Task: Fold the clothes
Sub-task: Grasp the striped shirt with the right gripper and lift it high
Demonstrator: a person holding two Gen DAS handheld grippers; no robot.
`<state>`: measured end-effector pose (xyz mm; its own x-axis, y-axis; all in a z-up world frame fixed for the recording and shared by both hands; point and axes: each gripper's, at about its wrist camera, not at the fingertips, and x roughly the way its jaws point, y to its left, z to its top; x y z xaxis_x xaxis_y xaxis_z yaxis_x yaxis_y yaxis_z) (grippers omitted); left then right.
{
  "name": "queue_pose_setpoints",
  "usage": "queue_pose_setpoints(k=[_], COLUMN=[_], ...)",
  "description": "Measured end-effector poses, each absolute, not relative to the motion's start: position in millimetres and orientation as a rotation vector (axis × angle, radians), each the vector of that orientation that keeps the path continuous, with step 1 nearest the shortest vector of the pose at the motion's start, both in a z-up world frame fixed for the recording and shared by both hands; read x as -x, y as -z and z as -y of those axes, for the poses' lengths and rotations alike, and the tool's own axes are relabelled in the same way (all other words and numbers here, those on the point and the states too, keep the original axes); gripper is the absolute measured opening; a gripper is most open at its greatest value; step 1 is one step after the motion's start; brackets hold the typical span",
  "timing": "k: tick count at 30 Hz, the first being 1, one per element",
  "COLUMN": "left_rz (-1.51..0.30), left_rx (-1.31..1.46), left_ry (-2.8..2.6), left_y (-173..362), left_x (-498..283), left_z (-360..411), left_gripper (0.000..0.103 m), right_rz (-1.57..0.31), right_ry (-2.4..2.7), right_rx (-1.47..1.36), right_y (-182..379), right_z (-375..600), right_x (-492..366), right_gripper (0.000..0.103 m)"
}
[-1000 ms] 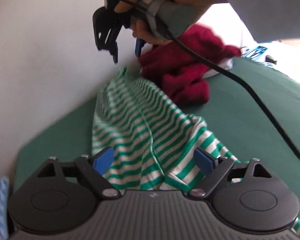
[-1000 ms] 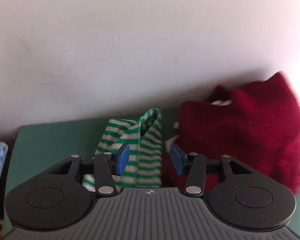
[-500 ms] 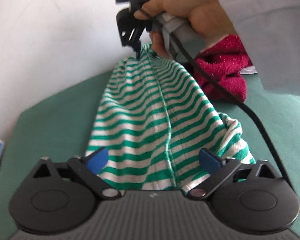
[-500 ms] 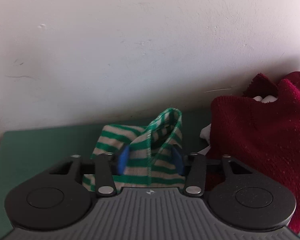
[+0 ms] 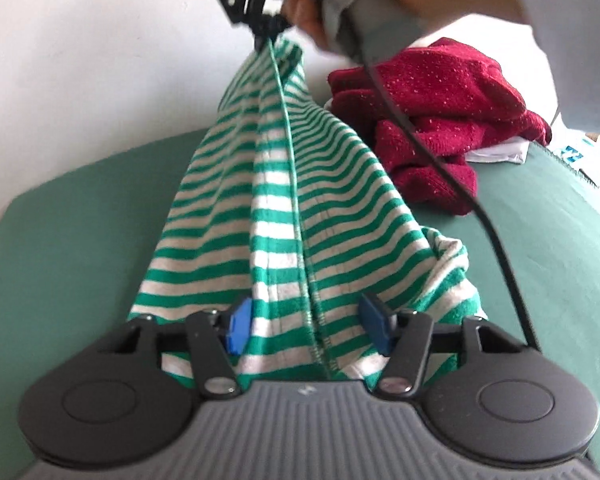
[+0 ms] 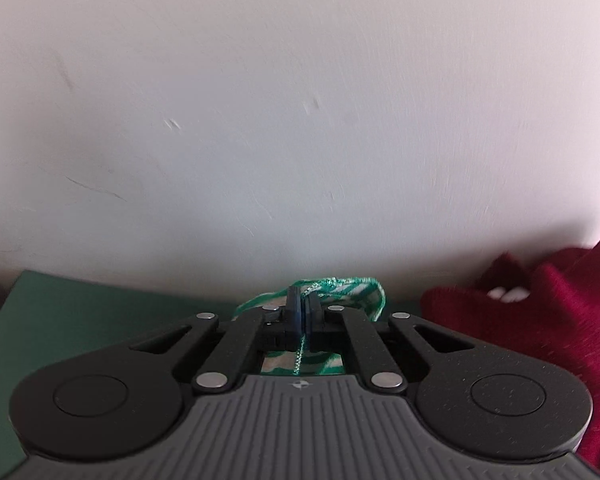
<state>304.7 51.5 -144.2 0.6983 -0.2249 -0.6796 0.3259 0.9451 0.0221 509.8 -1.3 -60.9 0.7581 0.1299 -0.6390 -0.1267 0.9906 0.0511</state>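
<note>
- My right gripper (image 6: 302,320), centre frame, fingers pinched tight on the striped garment (image 5: 284,216) edge (seam between pads).
- My left gripper (image 5: 306,328), lower frame: fingers spread wide, gripping nothing; garment stretched over the green surface (image 5: 72,240).
- Red garment (image 5: 432,120) upper right.

A plain white wall (image 6: 300,120) with a few faint scuffs and scratches rises directly behind a dark green table surface (image 5: 80,216). Bright daylight washes out the far right, where papers with blue print (image 5: 576,154) lie past the table's edge.
</note>
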Motion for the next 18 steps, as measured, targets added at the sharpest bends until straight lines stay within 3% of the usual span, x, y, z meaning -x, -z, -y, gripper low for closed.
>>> queue_pose_setpoints(k=[3,5,9,14,18], left_rz=[-0.741,-0.723,-0.709,-0.721,-0.723], left_rx=[-0.108,-0.097,-0.089,-0.082,-0.080], left_ry=[0.305,0.300,0.291,0.285,0.286], left_y=[149,152,153,153,153], left_x=[-310,-308,-304,-307,-306], left_z=[-58,-60,-60,-61,-62], left_gripper=[0.074,0.075,0.079,0.091,0.093], right_rz=[-0.690,-0.738,-0.818,-0.869,-0.896], right_ry=[-0.149,-0.147,-0.160,-0.062,-0.007], right_rx=[0.017,-0.031,-0.085,0.052,0.110], right_y=[50,52,64,77,89], right_z=[0,8,17,8,-3], right_x=[-505,-511,-527,-535,-543], right_gripper=[0.001,0.002,0.020,0.040,0.043])
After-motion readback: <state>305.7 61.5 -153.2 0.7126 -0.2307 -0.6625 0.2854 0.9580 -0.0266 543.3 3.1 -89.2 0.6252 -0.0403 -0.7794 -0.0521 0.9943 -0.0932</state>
